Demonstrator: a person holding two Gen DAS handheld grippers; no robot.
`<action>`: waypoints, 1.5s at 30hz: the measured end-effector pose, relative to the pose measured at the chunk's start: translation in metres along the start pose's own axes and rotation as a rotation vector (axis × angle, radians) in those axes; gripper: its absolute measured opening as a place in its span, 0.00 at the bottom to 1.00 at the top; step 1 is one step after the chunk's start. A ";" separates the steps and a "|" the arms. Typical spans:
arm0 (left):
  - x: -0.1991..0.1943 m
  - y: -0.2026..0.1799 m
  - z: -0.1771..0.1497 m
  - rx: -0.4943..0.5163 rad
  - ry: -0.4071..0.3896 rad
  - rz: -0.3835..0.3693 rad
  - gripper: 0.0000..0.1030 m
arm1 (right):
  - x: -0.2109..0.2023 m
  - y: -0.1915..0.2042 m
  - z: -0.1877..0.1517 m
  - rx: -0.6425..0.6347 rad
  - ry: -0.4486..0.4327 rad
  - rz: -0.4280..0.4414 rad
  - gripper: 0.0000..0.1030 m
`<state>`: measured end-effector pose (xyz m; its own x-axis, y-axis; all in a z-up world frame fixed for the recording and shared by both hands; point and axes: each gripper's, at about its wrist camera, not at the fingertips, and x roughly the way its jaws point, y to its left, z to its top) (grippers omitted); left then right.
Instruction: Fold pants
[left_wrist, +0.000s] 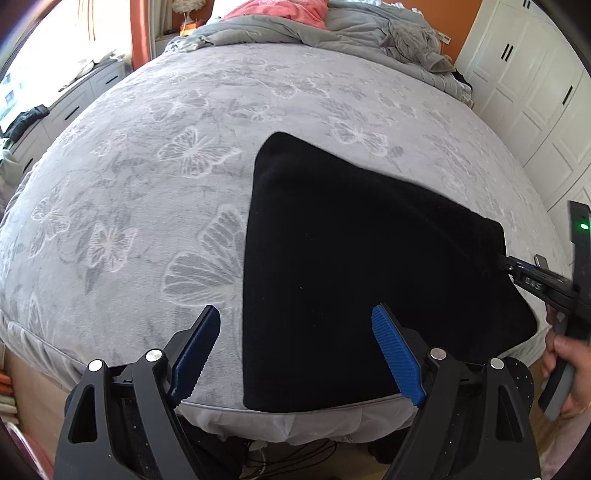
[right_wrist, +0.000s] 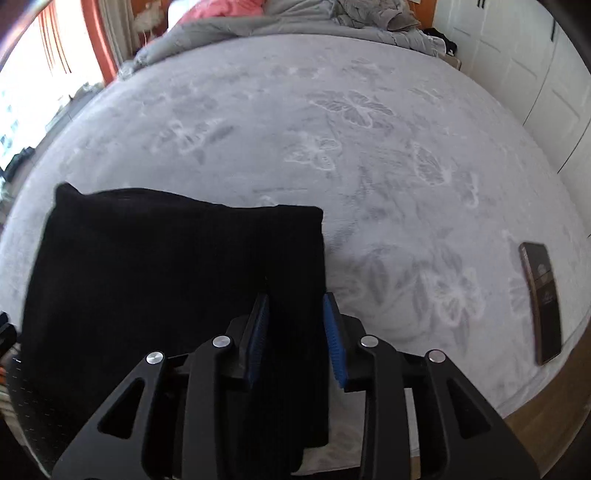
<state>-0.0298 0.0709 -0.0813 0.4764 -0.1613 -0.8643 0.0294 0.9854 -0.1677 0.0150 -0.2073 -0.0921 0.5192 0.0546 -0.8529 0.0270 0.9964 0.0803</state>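
The black pants (left_wrist: 351, 266) are lying folded at the lower right of the frame on the butterfly-print bed (left_wrist: 166, 155), hanging over its near edge. The left claw (left_wrist: 295, 354) is hovering with fingers wide apart, gripping nothing. The right claw (right_wrist: 297, 332) is straddling the right edge, not yet clamping. A pull could slide the stack off. Fold layers are vanishing into blackness; a phone (right_wrist: 541, 299) is lying nearby.

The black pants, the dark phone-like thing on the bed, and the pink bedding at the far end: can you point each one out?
black pants (right_wrist: 166, 280): right wrist view, middle of the folded cloth.
phone-like thing (right_wrist: 542, 302): right wrist view, centre of its dark face.
pink bedding (left_wrist: 280, 13): left wrist view, middle of the visible pink patch.
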 end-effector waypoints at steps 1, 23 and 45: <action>0.001 -0.001 -0.001 0.007 0.002 0.005 0.79 | -0.013 -0.004 -0.003 0.029 -0.021 0.062 0.38; 0.017 -0.009 -0.020 0.003 0.053 -0.010 0.81 | -0.012 -0.003 -0.063 0.002 0.036 0.116 0.24; -0.043 0.021 0.014 -0.013 -0.029 -0.226 0.27 | -0.069 0.027 -0.035 0.079 -0.058 0.406 0.48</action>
<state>-0.0375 0.0994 -0.0411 0.4838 -0.3757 -0.7904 0.1267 0.9237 -0.3615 -0.0494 -0.1818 -0.0493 0.5485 0.4363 -0.7133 -0.1259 0.8865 0.4454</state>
